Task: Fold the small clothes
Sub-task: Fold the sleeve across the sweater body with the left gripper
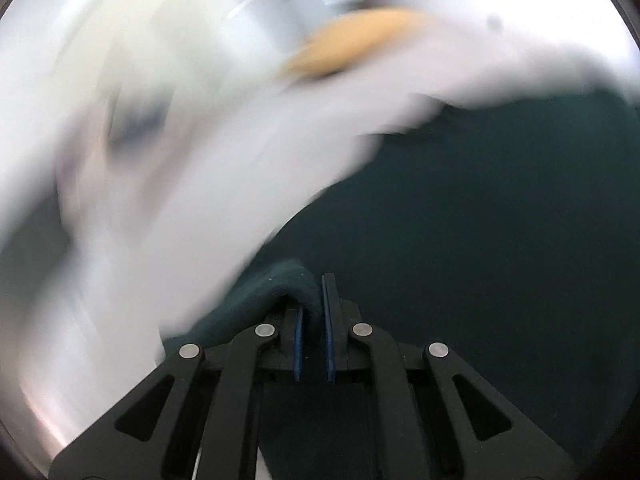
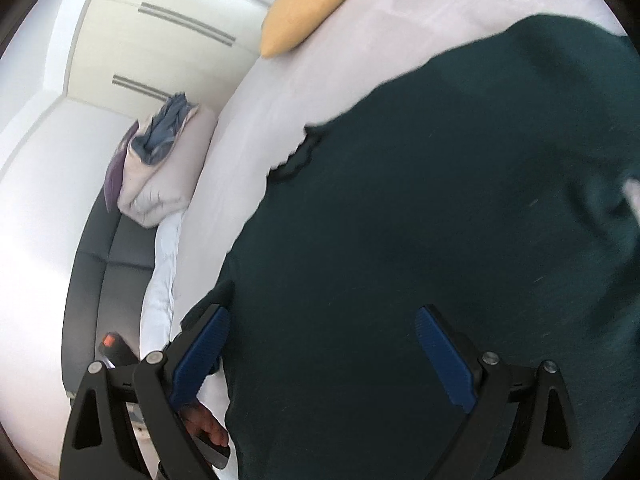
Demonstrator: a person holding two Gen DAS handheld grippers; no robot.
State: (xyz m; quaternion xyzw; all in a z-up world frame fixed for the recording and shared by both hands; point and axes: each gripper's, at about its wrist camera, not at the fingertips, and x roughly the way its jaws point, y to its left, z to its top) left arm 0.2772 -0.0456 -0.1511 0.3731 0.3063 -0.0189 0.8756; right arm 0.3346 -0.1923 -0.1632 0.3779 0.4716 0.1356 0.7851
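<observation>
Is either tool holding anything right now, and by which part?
The left tool is shut on a bunched fold at the edge of the dark green garment. The right tool is open above the same garment, gripping nothing.

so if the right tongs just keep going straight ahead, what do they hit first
Most likely the dark green garment: it fills the view ahead of the open right tongs, spread over the white bed. Depth is unclear, though.

A dark green garment (image 2: 420, 240) is lying spread over the white bed sheet (image 2: 320, 80), one edge bunching upward.
</observation>
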